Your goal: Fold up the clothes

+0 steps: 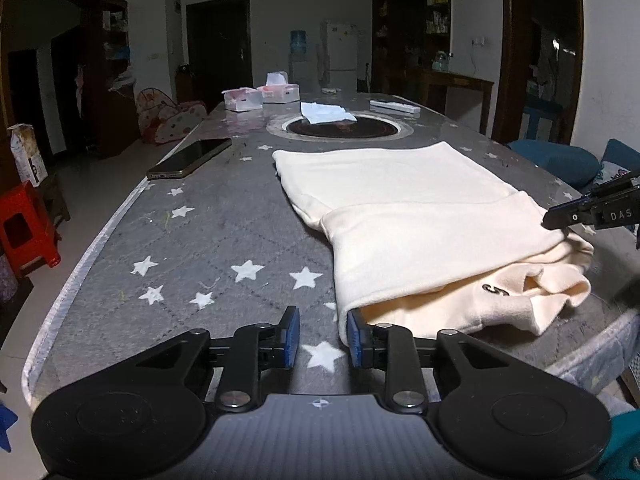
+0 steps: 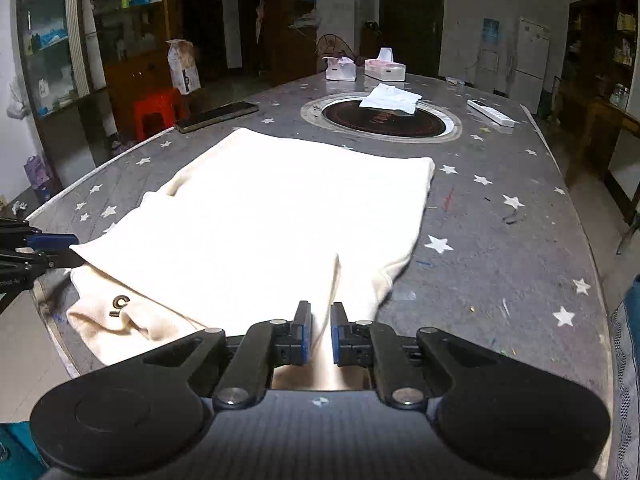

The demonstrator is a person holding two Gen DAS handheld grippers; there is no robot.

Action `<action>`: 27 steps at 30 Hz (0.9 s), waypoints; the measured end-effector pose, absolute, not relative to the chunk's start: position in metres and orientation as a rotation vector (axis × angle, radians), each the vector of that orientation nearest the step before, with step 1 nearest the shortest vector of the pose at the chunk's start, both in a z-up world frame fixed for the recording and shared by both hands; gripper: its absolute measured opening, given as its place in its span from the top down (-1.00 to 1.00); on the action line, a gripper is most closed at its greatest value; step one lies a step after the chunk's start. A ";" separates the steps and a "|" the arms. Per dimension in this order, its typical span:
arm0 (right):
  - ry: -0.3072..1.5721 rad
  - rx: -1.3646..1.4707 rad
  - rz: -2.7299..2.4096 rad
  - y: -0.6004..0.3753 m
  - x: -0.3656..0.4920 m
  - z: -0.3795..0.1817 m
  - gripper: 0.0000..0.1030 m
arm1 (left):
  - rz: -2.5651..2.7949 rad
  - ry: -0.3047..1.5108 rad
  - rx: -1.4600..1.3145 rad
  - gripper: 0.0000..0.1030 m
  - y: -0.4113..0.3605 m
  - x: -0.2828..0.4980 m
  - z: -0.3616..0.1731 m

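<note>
1. Cream knit cloth, thick and soft by the look of it: the cream sweatshirt (image 2: 264, 216) lies partly folded on the star-print table cover (image 1: 192, 248), on the near side of the round inset burner (image 2: 380, 120), with a small dark logo on the layer nearest the table edge.

2. Left gripper (image 1: 319, 338) sits at the near left corner of the sweatshirt, jaws spread, nothing between them; its right pad just touches the folded edge.

3. Right gripper (image 2: 321, 334) hovers over the near right part of the sweatshirt, jaws parted by a narrow gap with cloth visible below. Whether it pinches any fabric, I cannot tell.

4. Handling call: light, limp, not fragile. It will drape and sag when lifted, and stacked layers may slide apart, so a pinch should catch all layers at an edge.

5. Best holds, in my judgement: the two near corners of the folded panel, one per gripper, lifted evenly toward the burner.

6. Smartphone (image 1: 190, 158) lies left of the sweatshirt, well apart, so no snag risk.
</note>
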State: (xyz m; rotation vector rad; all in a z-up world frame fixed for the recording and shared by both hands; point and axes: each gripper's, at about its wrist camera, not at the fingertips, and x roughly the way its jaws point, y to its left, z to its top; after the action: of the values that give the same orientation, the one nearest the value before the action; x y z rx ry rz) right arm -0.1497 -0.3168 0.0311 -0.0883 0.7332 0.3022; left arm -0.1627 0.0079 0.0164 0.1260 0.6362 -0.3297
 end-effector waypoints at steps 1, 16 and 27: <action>0.720 -0.081 0.301 -0.319 -0.152 0.034 0.80 | -0.332 0.640 0.130 0.41 0.010 -0.163 0.019; 0.639 -0.052 0.378 -0.303 -0.112 0.034 0.79 | -0.435 0.602 0.031 0.38 -0.013 -0.116 0.049; 0.657 -0.066 0.382 -0.311 -0.114 0.024 0.78 | -0.486 0.655 0.070 0.38 -0.047 -0.070 0.015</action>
State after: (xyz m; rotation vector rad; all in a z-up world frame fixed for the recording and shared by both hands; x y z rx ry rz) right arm -0.1139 -0.3107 0.0242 -0.0664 0.6570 0.3824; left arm -0.0701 -0.0469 0.0150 0.0705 0.6551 -0.4860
